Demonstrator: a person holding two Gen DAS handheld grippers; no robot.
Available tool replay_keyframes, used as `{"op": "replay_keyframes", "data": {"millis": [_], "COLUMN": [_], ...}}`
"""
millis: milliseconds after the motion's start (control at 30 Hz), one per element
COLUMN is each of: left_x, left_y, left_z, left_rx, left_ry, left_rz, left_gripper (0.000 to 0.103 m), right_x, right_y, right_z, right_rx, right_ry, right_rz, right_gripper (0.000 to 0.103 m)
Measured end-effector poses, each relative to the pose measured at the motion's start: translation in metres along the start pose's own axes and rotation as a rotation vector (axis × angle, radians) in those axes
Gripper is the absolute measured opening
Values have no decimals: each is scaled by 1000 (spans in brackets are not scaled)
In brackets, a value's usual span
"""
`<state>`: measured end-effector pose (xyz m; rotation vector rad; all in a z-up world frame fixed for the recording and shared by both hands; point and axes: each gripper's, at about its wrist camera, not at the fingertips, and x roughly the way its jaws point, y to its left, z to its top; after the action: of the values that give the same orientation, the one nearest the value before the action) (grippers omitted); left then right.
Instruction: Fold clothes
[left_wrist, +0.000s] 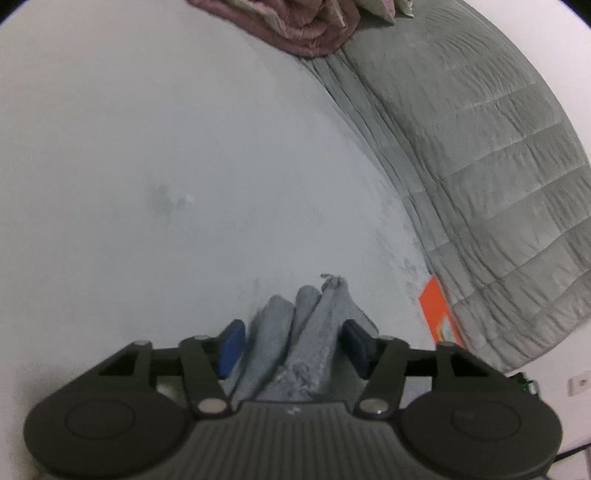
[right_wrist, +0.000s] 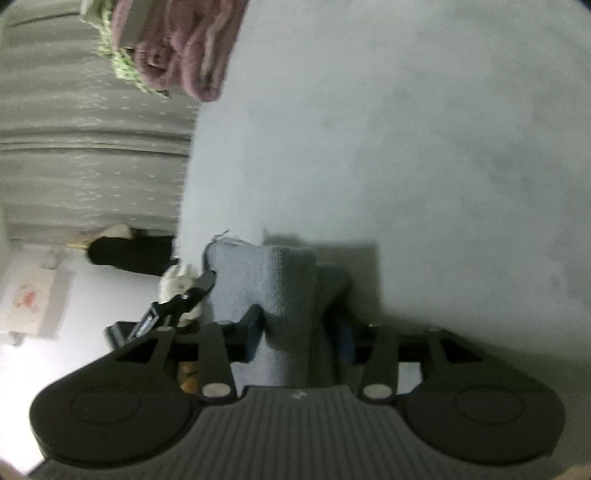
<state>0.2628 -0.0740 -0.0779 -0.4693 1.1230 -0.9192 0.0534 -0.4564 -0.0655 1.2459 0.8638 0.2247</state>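
1. The blue-padded fingers (left_wrist: 232, 347) of the left gripper (left_wrist: 291, 345) stand on either side of a bunched-up length of grey-blue garment (left_wrist: 314, 332). The pads press the cloth from both flanks, so the gripper is clamped on it.
2. In this left wrist view the gripper points forward and slightly down over a pale grey surface (left_wrist: 184, 166). The garment runs up between the fingers in several rolled folds and ends in a frayed tip (left_wrist: 330, 278) just beyond them.
3. A quilted grey blanket (left_wrist: 480, 147) lies to the right of the surface. A heap of mauve and cream laundry (left_wrist: 306, 26) sits at the top edge, and an orange card (left_wrist: 436, 310) lies where blanket and surface meet.
4. In the right wrist view, the fingers (right_wrist: 255, 332) of the right gripper (right_wrist: 301, 339) close on a thick fold of the same grey-blue garment (right_wrist: 280, 288), pinched between them.
5. This camera is rolled sideways: the blanket (right_wrist: 92, 147) fills the left of the frame with its quilting running across, and the pale surface (right_wrist: 424, 147) fills the right.
6. The cloth rises from the jaws as a blunt hump, casting a shadow to its right. Part of the other gripper (right_wrist: 184, 299) reaches into the garment's left edge.
7. A pile of pink and green-patterned laundry (right_wrist: 166, 48) shows at the top left, blurred.
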Motion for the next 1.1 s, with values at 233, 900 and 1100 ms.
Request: {"op": "replay_keyframes", "data": {"millis": [233,900,1100], "left_x": [20,92,132], "left_y": [-2,-70,-89], "left_z": [-11,58,88], "left_rx": [-11,-102,-127], "left_ry": [12,-234,-280], "left_rz": [-21,-53,-75], "left_gripper": [47,31,30], "right_x": [12,-11,-18], "right_y": [4,27,26], "right_z": [-3,106,158], "right_rx": [-110,-115,-106], "right_ry": [-18,-275,-352], "right_rz": [55,156,156], "right_gripper": [57,31,30]}}
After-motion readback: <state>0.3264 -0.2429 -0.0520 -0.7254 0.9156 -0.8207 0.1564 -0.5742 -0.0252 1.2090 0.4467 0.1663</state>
